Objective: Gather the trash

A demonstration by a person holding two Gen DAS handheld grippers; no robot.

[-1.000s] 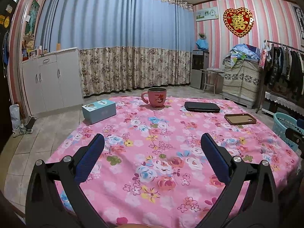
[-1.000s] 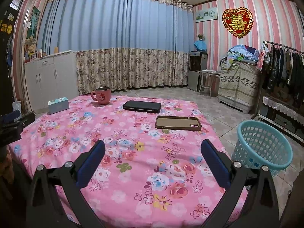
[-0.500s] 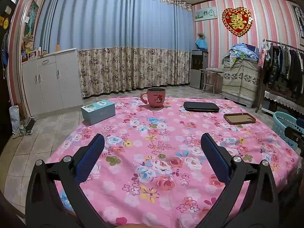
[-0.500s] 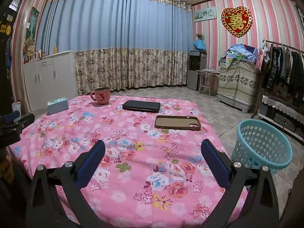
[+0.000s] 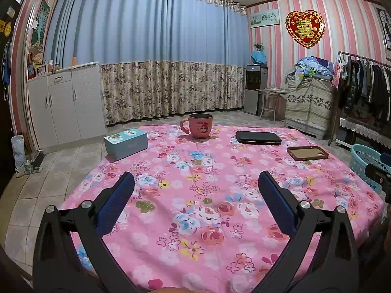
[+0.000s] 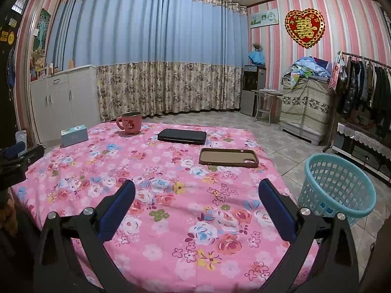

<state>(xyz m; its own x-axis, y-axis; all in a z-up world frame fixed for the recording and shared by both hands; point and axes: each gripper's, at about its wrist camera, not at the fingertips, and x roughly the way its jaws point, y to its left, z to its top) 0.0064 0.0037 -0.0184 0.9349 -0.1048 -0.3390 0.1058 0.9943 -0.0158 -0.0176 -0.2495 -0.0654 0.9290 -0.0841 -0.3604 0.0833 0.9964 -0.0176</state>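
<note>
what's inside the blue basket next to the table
Only the upper inner wall of the blue basket shows in the right wrist view, and nothing rests against it. Its near rim hides the bottom, so trash lying low cannot be ruled out.

In the left wrist view, we see only part of the basket (image 5: pixel 361 157); the other gripper (image 5: pixel 378 173) covers its near side, itself cut by the frame's edge. We cannot read the print on the tissue box (image 5: pixel 125 142), and the mug (image 6: pixel 130 122) picture is blurred.
</note>
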